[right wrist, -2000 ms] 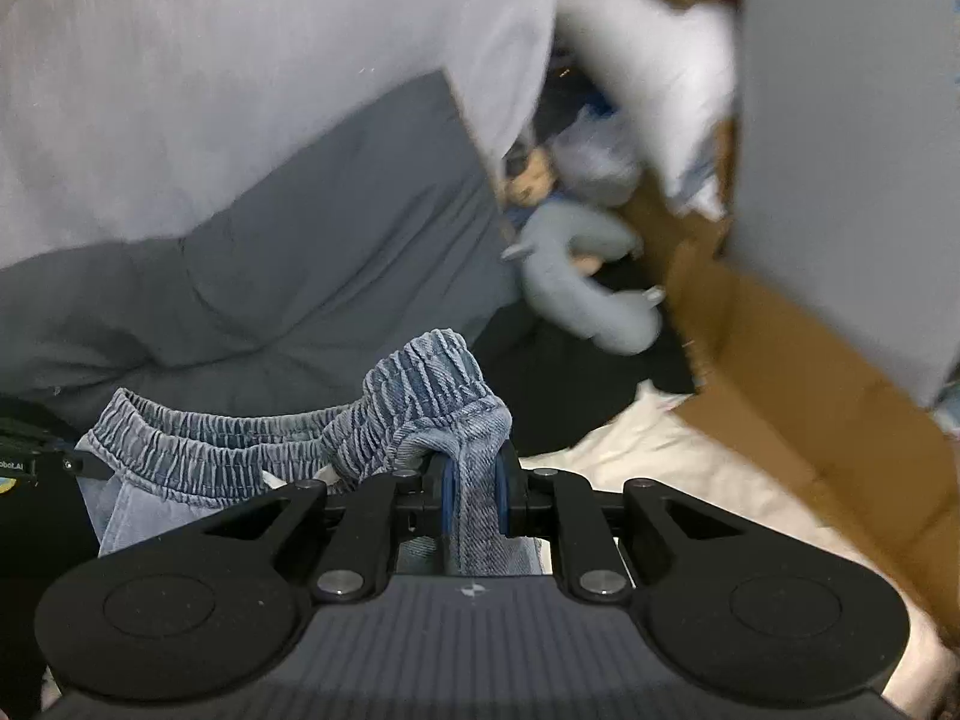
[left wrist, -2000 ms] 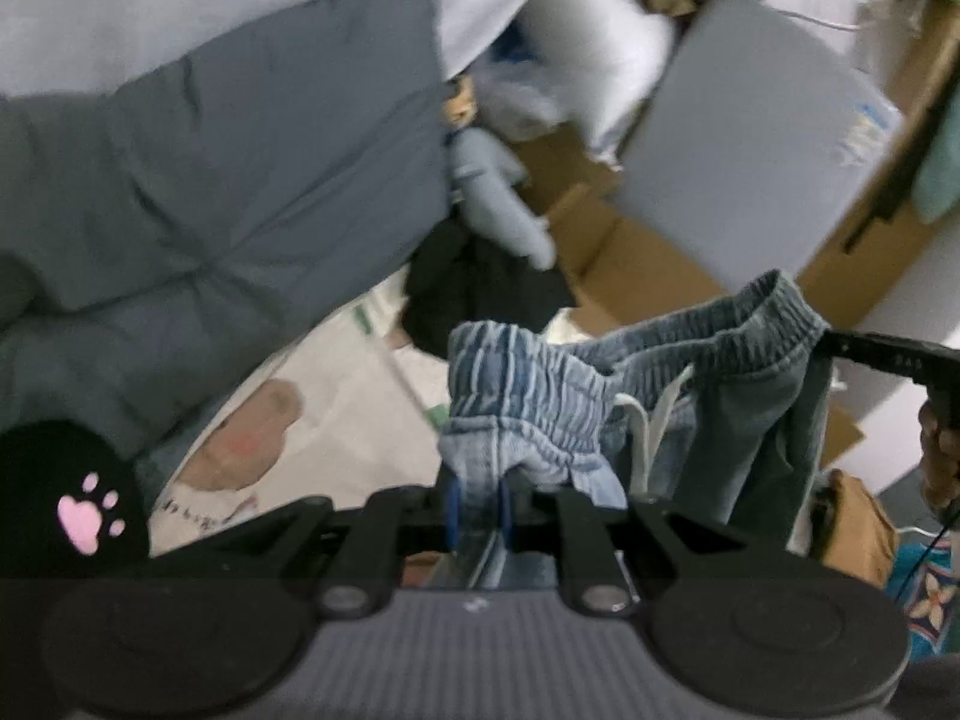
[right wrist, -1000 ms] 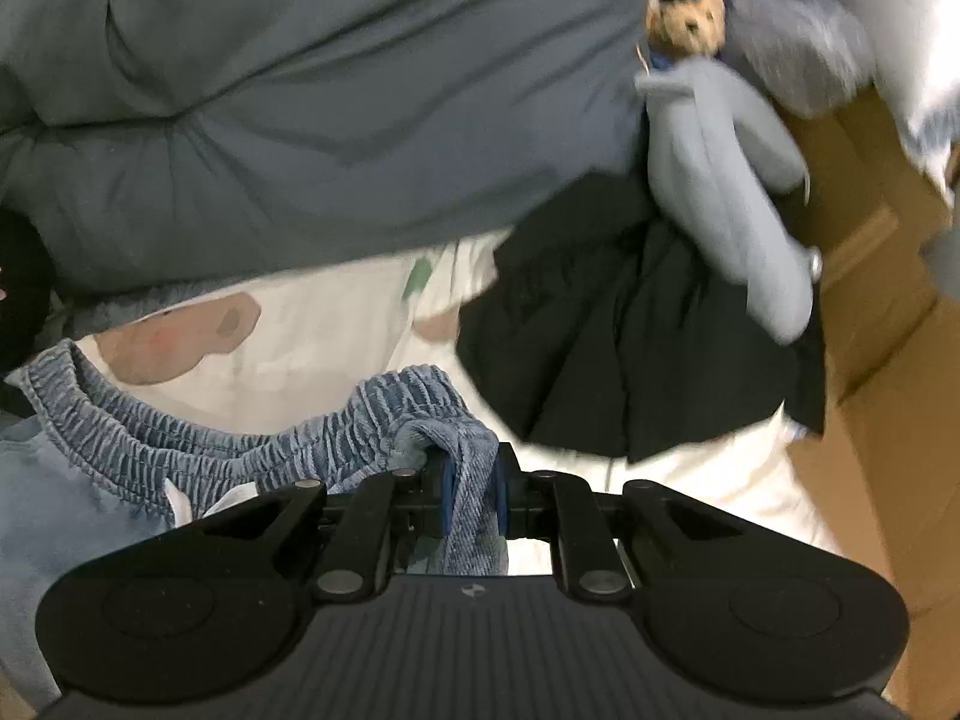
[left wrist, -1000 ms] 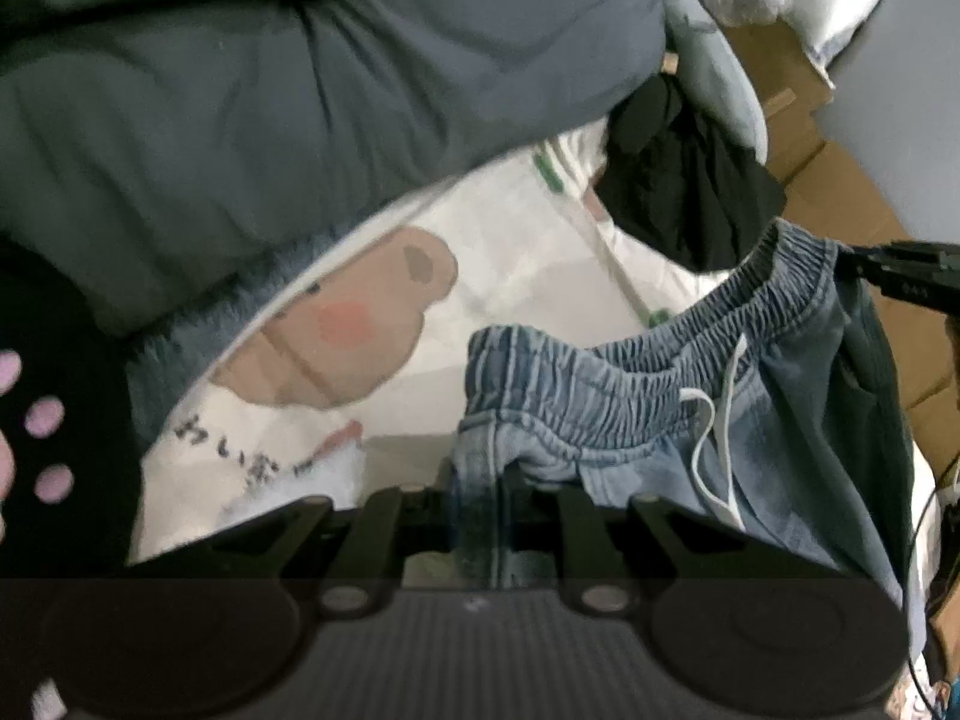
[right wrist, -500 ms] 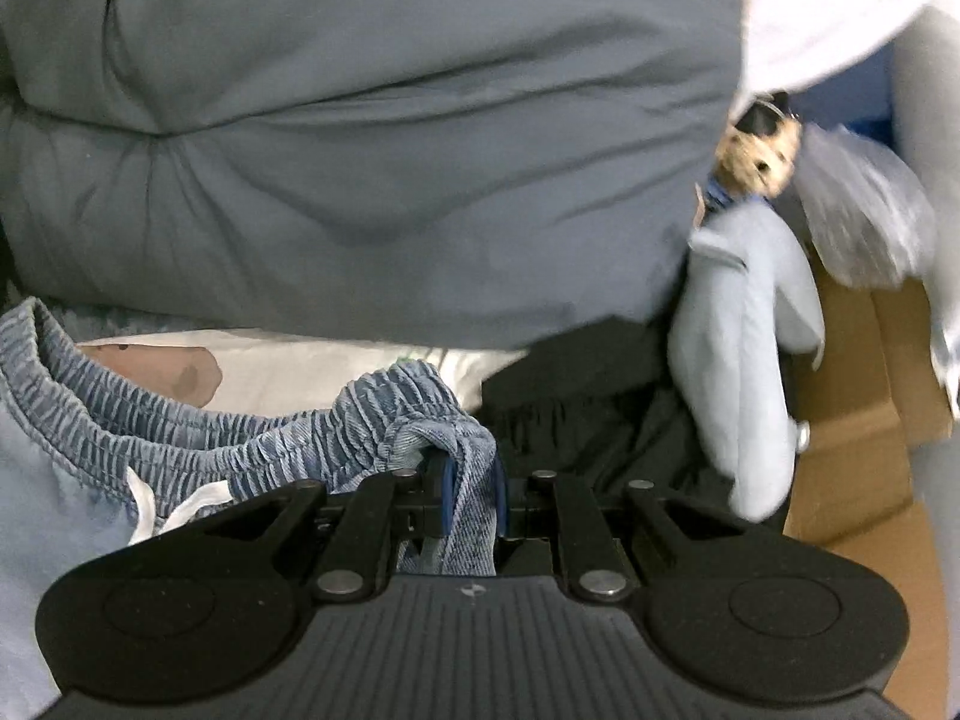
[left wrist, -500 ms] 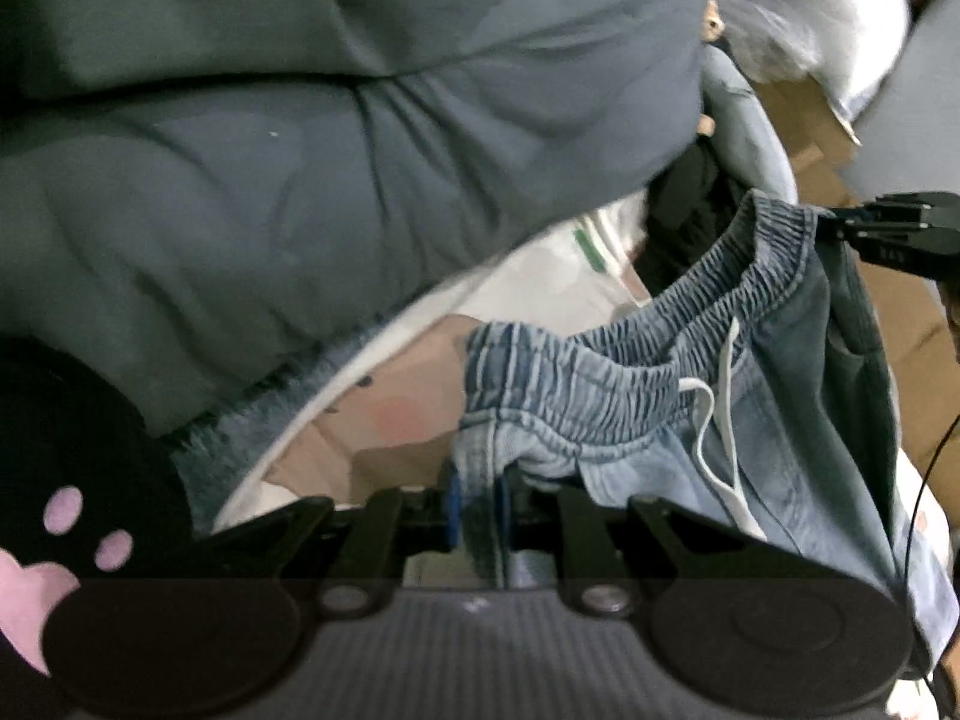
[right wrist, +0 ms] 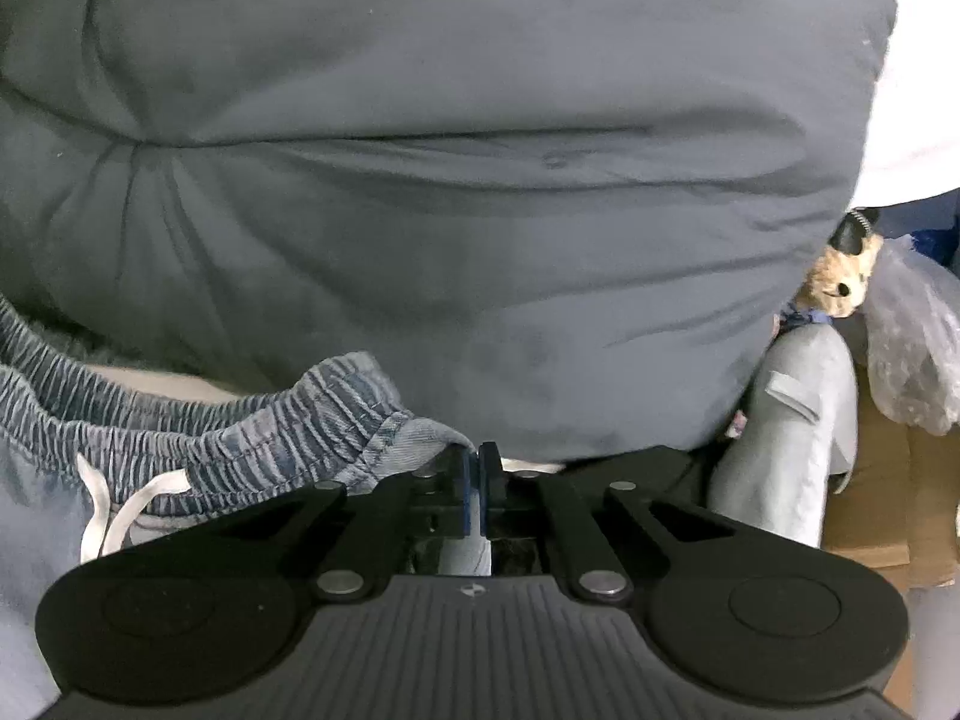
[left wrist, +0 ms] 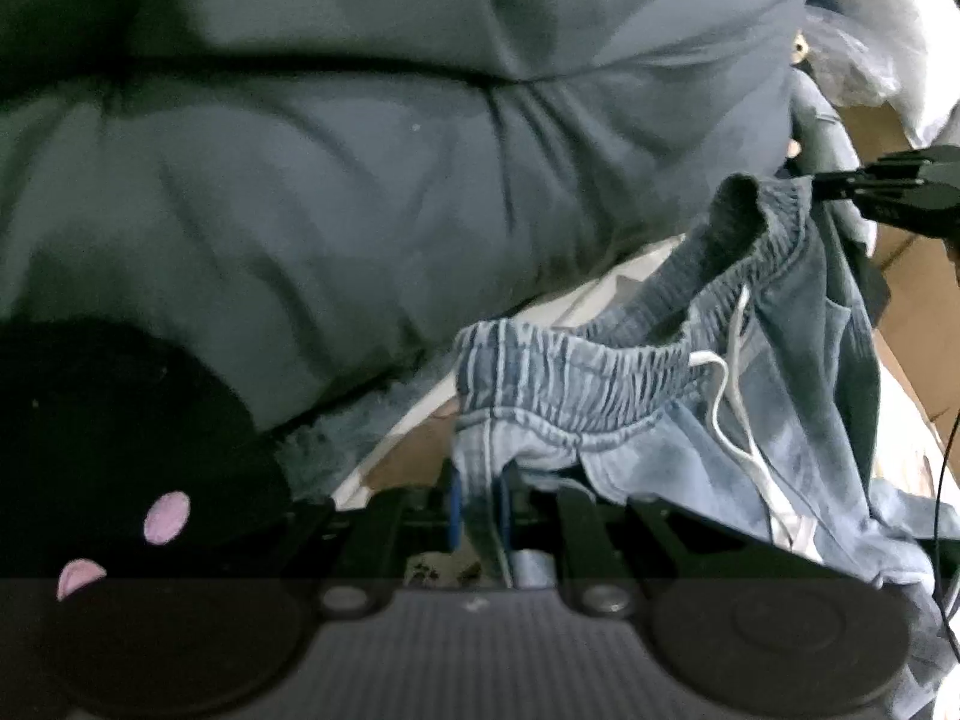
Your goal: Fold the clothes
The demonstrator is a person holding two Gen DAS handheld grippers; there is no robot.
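Observation:
Blue denim shorts (left wrist: 600, 396) with an elastic waistband and a white drawstring (left wrist: 729, 396) hang stretched between my two grippers. My left gripper (left wrist: 480, 498) is shut on one end of the waistband, and cloth shows between its blue pads. In the right wrist view my right gripper (right wrist: 473, 468) has its pads pressed together with no cloth seen between them. The waistband's other end (right wrist: 336, 414) lies against the outer side of its left fingertip. From the left wrist view the right gripper (left wrist: 840, 189) sits at that end of the band, at the far right.
A bulky grey duvet (right wrist: 450, 180) fills the space ahead of both grippers. A black cushion with pink paw marks (left wrist: 120, 450) lies at the left. A grey plush toy (right wrist: 792, 420), a plastic bag (right wrist: 912, 336) and cardboard (left wrist: 918, 312) crowd the right. White printed bedding (left wrist: 612, 294) lies below.
Both grippers have swung toward the grey duvet. The fold of waistband that stood between the right gripper's pads is no longer there, and those pads have come together.

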